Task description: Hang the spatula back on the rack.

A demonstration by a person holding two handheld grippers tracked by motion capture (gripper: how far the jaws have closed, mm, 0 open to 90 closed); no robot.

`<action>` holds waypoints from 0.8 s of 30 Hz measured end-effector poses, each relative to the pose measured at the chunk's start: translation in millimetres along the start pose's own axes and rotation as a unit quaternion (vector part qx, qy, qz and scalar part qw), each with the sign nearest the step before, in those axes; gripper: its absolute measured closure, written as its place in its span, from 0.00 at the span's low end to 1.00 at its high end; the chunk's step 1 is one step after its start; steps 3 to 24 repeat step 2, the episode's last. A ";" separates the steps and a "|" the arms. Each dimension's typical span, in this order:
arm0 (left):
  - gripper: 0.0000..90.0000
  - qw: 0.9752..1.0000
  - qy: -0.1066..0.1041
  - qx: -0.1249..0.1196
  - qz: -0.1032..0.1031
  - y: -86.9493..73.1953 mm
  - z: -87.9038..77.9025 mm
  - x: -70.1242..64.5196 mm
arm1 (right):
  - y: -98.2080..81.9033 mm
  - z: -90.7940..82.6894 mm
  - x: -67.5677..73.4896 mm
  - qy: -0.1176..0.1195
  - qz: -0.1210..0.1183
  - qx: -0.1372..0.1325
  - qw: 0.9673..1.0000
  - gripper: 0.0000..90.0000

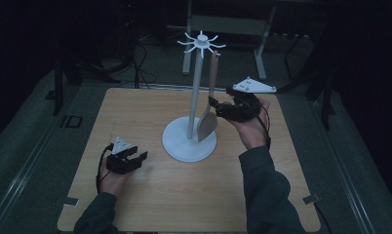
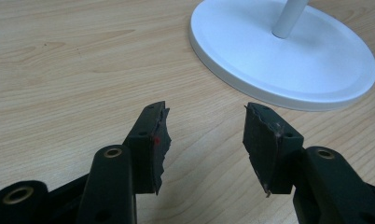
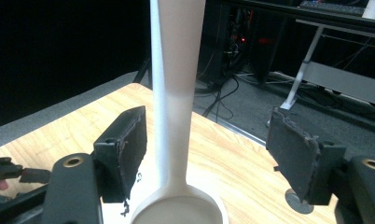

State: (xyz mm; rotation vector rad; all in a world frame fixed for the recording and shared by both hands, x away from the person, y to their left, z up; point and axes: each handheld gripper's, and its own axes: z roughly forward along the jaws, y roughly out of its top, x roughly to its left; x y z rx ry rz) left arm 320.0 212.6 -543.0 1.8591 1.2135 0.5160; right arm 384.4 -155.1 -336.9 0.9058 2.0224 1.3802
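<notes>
A white stand (image 1: 196, 92) with a ring of hooks at its top rises from a round base (image 1: 177, 146) in the middle of the wooden table (image 1: 135, 112). A pale wooden spoon (image 1: 211, 92) hangs upright beside the pole, its top at a hook and its bowl just above the base. My right gripper (image 1: 214, 106) is level with the handle and open. In the right gripper view the handle (image 3: 176, 70) stands between the jaws, close to the left pad (image 3: 129, 144), and neither pad presses on it. My left gripper (image 1: 135, 157) rests open on the table, left of the base (image 2: 288, 60), with nothing between its jaws.
The table's far edge lies behind the stand. Beyond it are a dark floor with cables (image 1: 140, 68) and the legs of a desk frame (image 1: 260, 53). Bare wood runs along the front and left of the table.
</notes>
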 end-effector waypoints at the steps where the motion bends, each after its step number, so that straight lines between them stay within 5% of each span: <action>1: 0.55 1.000 0.000 0.000 0.000 0.0 0.1 -0.1 | -1.5 -1.9 -0.5 -0.001 -0.002 0.000 1.000 0.31; 24: 0.55 1.000 0.000 0.000 0.000 0.0 0.1 0.0 | -3.6 -3.9 -1.2 -0.003 -0.003 0.002 1.000 0.30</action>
